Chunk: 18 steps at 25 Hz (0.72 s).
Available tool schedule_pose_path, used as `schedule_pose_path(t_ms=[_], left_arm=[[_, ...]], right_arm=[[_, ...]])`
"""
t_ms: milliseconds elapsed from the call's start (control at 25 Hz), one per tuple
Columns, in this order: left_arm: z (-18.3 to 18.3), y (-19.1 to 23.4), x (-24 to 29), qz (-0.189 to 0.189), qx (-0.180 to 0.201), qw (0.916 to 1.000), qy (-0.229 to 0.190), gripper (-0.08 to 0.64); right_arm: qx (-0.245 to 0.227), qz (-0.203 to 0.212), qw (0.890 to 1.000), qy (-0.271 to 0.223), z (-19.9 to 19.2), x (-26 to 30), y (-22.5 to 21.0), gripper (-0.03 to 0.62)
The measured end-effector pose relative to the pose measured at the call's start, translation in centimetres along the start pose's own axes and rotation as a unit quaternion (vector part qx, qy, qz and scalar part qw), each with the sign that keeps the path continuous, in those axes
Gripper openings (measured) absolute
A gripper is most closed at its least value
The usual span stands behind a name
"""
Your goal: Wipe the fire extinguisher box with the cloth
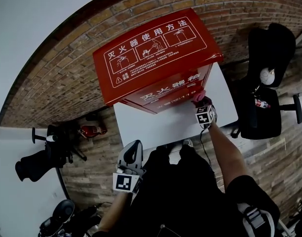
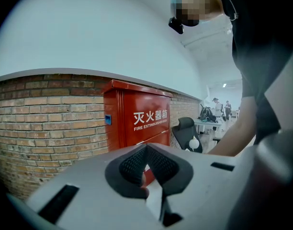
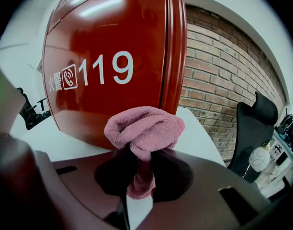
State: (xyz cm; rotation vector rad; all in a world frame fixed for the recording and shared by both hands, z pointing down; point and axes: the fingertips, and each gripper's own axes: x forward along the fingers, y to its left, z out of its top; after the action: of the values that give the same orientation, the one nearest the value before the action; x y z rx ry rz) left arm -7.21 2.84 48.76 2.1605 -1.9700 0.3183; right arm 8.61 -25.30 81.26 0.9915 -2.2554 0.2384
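A red fire extinguisher box (image 1: 156, 58) with white print stands against the brick wall on a white floor panel (image 1: 161, 125). My right gripper (image 1: 202, 104) is shut on a bunched pink cloth (image 3: 144, 128), held at the lower right of the box's front (image 3: 108, 66), near the white "119". Whether the cloth touches the front is unclear. My left gripper (image 1: 131, 154) hangs low at the left, well away from the box (image 2: 146, 121), with its jaws closed together and nothing between them.
A black office chair (image 1: 267, 83) stands right of the box. A dark stand with a red object (image 1: 67, 139) lies at the left by the brick wall (image 1: 57, 78). The person's dark legs and shoes (image 1: 183, 147) are just before the white panel.
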Motion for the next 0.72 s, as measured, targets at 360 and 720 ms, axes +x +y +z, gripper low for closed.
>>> schedule_pose_path(t_ms=[360, 720], left_arm=[[-0.1, -0.6, 0.5, -0.012, 0.006, 0.9999, -0.009, 0.049], [0.1, -1.5, 1.2, -0.023, 0.005, 0.9996, -0.015, 0.049]], right_arm=[[0.010, 0.002, 1.000, -0.028, 2.7, -2.0, -0.1, 0.075], [0.013, 0.007, 0.999, -0.052, 5.4, -4.5, -0.2, 0.075]])
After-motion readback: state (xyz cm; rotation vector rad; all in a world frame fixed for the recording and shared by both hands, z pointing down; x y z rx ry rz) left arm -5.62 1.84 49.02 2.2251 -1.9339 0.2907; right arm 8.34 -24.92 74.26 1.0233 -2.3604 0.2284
